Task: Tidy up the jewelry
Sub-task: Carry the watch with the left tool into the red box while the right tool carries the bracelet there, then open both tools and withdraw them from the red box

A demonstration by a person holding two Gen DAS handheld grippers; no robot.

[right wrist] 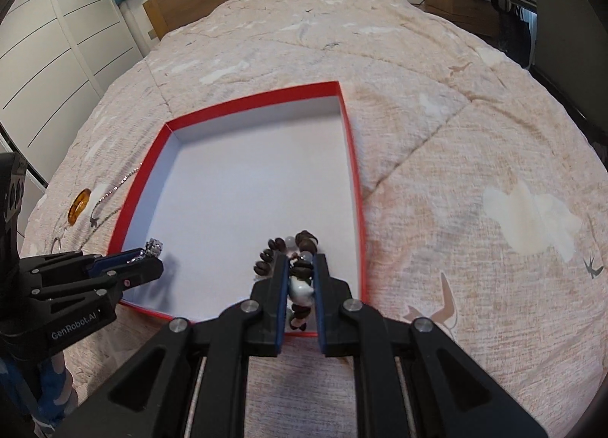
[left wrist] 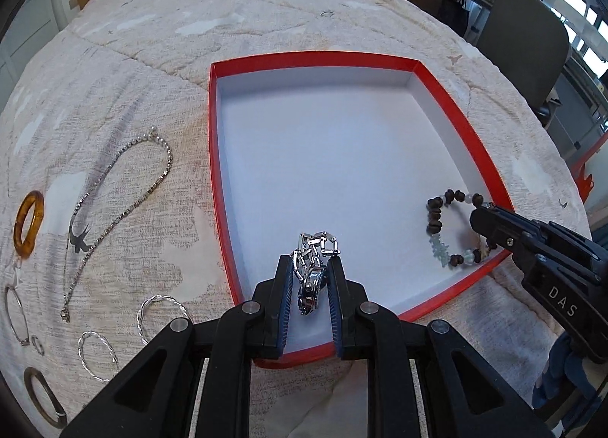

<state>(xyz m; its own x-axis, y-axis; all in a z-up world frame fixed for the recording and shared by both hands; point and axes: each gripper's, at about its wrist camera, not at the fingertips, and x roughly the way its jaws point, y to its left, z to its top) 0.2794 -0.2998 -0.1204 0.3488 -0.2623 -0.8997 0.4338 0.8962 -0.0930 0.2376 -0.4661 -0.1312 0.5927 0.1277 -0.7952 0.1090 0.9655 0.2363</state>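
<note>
Left gripper is clamped on a silver link bracelet, held over the near edge of the red tray. Right gripper is pinching the brown bead bracelet at the tray's near right corner. A chain necklace, amber ring and bangles sit on the bedspread left of the tray.

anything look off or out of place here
Nothing damaged or spilled. The left gripper holds a metal bracelet and the right gripper a beaded bracelet, both over the red tray. The chain necklace and bangles lie on the bedspread, not yet sorted.
</note>
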